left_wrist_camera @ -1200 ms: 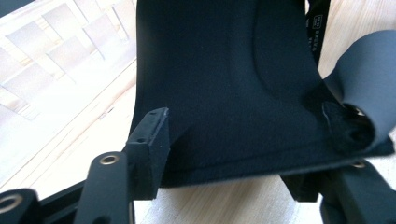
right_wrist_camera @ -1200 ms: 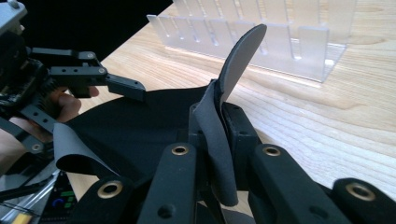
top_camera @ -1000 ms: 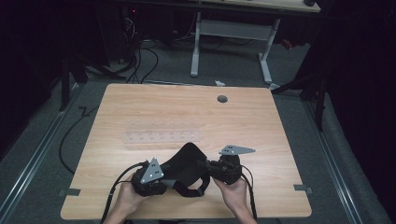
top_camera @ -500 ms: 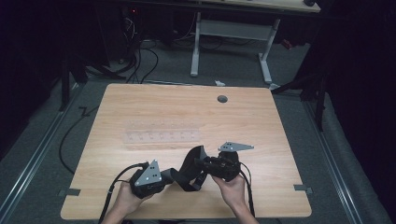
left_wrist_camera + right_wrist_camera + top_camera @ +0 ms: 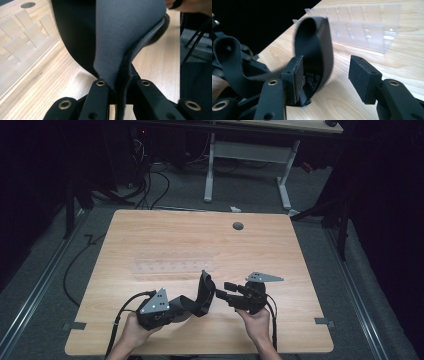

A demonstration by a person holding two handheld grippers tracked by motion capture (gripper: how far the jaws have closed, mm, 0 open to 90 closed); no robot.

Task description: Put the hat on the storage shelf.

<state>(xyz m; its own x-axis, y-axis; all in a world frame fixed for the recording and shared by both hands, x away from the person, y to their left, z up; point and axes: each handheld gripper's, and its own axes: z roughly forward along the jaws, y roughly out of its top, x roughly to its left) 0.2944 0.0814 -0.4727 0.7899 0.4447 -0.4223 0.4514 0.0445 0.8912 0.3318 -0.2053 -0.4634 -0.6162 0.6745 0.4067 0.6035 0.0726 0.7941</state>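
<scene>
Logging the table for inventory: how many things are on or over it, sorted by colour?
Black: 3 - black fabric band, left gripper, right gripper
Clear: 1 - clear plastic slotted rack
Total: 4

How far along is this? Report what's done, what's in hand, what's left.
Done: the left gripper is clamped shut on one end of the black strap. In hand: the right gripper has just been opening; its jaws stand apart, and the strap's looped end sits between them against one pad, apparently released. Left: probably laying the strap out on the table by the clear rack, though that is a guess.
</scene>
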